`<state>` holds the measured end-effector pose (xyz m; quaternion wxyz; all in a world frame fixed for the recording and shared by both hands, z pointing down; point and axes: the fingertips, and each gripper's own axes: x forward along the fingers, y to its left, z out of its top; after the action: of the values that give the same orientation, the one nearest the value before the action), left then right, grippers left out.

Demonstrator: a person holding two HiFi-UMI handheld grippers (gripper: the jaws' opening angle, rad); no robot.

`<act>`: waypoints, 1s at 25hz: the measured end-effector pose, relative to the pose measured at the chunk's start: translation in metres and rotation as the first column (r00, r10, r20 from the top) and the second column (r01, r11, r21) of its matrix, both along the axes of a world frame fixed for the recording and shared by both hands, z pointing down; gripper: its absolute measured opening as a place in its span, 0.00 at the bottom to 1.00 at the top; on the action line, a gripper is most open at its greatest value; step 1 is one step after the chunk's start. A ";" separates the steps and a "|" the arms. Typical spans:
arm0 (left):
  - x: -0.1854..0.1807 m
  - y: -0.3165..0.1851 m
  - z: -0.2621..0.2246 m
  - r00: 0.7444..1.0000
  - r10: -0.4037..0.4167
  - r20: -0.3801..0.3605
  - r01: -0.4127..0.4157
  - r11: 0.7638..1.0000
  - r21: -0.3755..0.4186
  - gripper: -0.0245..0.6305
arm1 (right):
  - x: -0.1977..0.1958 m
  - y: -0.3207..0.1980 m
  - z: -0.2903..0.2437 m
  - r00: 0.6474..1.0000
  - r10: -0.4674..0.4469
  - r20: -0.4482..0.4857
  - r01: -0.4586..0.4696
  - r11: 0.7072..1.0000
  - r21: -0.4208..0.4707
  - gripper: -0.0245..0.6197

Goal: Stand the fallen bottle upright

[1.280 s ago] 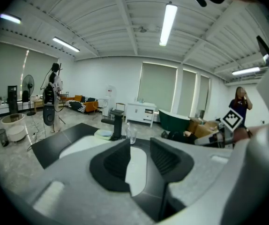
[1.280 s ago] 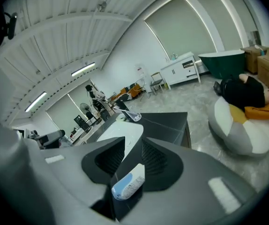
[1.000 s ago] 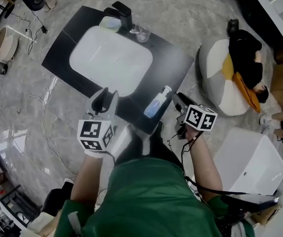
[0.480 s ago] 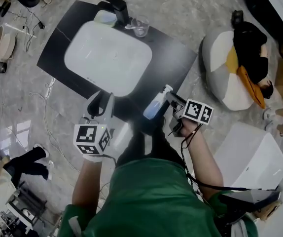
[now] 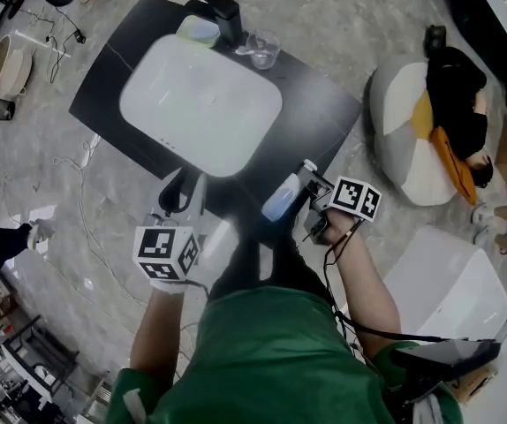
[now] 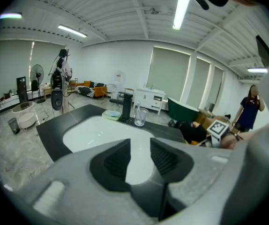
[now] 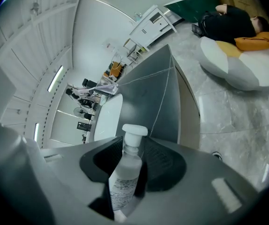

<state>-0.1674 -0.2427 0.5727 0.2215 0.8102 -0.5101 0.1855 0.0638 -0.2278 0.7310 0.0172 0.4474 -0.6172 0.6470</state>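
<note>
Bottle [image 7: 125, 175] is sitting between the jaws of the right gripper [image 5: 305, 182], and I am watching those jaws opening. In the right gripper view the clear body is leaning against one ribbed pad while a thin dark gap is showing at the other, so I am reading the grip as released rather than clenched. The white pump cap [image 7: 135, 131] is poking up just past the fingertips.

In the head view the bottle is showing just right of centre, at the lower right edge of the black counter [image 5: 320, 117]. Its cap is pointing toward the upper right of the frame. I cannot tell whether it is standing square on its base.

The left gripper [image 6: 138, 148] is hovering left of centre in the head view, near the counter's lower edge and well apart from the bottle. Its jaws are standing apart with nothing between them, and through the gap I am seeing the white sink [image 6: 97, 130]. Behind the sink, the black faucet [image 6: 126, 108] and a clear glass [image 6: 140, 116] are standing side by side.
</note>
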 end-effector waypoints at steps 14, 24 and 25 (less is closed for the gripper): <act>0.004 0.005 -0.024 1.000 -0.003 -0.022 0.005 0.999 0.051 0.23 | -0.024 -0.005 -0.053 0.980 -0.137 -0.143 0.167 0.959 0.230 0.20; -0.002 0.014 -0.059 0.999 -0.022 -0.033 0.026 0.993 0.117 0.22 | -0.042 -0.003 -0.112 0.882 -0.198 -0.427 0.391 0.815 0.427 0.20; -0.002 0.016 -0.061 0.999 -0.023 -0.034 0.027 0.992 0.121 0.22 | -0.043 -0.002 -0.115 0.869 -0.199 -0.454 0.410 0.803 0.433 0.20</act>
<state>-0.1690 -0.2265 0.5117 0.1825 0.8185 -0.5269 0.1383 0.0211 -0.2293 0.6162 0.1239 0.4466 -0.8163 0.3447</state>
